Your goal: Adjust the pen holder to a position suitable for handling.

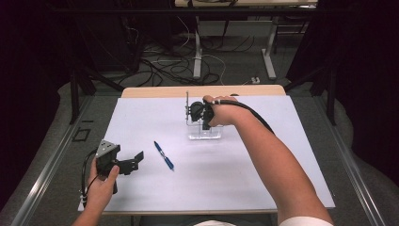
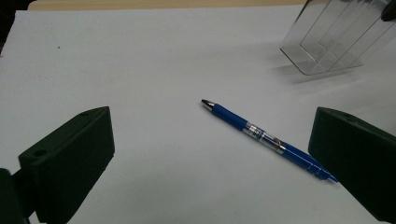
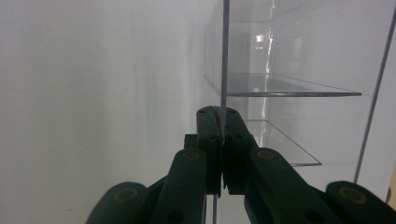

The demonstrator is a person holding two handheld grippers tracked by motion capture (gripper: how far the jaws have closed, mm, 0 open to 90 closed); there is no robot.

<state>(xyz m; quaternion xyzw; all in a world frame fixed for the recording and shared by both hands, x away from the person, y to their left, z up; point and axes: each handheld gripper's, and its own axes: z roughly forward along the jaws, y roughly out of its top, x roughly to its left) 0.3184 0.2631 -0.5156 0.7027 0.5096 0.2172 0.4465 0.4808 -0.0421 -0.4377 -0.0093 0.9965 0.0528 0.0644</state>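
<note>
Blue plastic click pen [image 2: 266, 139] lies diagonal between wide-open left gripper [image 2: 210, 163] jaws; right gripper [image 3: 223, 126] clamps clear acrylic holder [image 3: 289, 93] wall, apparently steadying it.

The clear glossy plastic stand [image 1: 205, 129] sits on a matt white sheet [image 1: 235, 174]; the pen [image 2: 266, 138] is shiny blue plastic.

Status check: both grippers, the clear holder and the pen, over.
Right gripper shut on clear holder wall. Left gripper open, pen on the mat between its jaws, untouched. Nothing in the way.
</note>
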